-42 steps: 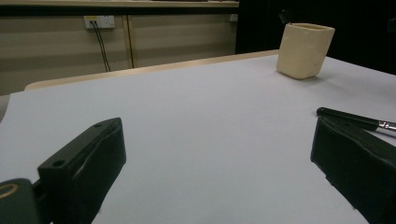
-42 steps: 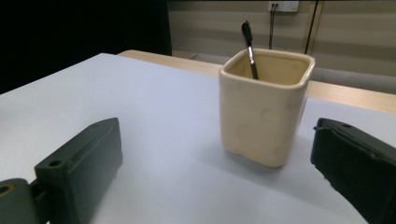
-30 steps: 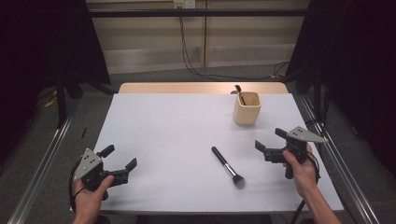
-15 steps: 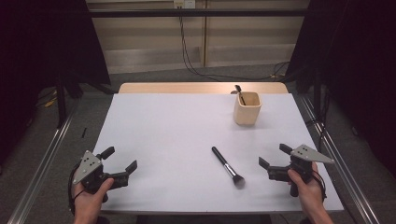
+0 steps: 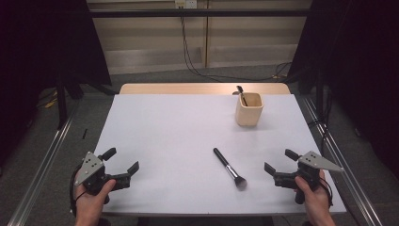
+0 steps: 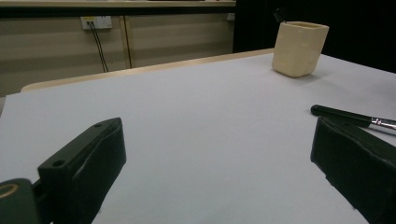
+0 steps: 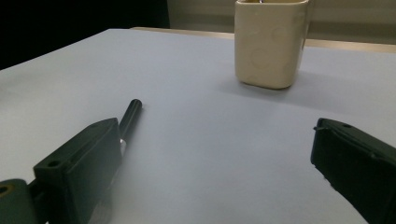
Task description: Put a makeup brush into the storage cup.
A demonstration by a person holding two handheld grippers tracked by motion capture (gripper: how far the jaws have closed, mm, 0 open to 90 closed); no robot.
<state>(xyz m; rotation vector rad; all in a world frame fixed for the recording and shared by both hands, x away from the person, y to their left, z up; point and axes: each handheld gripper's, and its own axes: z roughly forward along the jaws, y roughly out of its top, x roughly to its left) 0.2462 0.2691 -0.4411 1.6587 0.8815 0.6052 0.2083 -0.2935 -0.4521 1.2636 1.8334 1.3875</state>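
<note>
A black-handled makeup brush (image 5: pixel 228 167) lies flat on the white table (image 5: pixel 179 127), right of centre, its bristles toward the near edge. A cream square cup (image 5: pixel 248 109) stands at the back right with a dark brush handle (image 5: pixel 241 93) sticking out of it. My left gripper (image 5: pixel 121 162) rests near the front left corner, open and holding nothing. My right gripper (image 5: pixel 279 163) sits at the front right, open, its jaws a short way right of the brush's bristle end. The brush (image 6: pixel 350 116) and the cup (image 6: pixel 299 48) appear in the left gripper view, and the cup (image 7: pixel 269 43) and brush handle (image 7: pixel 130 116) in the right gripper view.
A bare wooden strip (image 5: pixel 202 88) runs along the table's far edge. Metal rails (image 5: pixel 42 169) flank the table on both sides. Cables (image 5: pixel 188 52) hang down the back wall beyond the table.
My right gripper has drawn back toward the near table edge and dropped lower. The left gripper has barely shifted. The brush and cup have stayed put.
</note>
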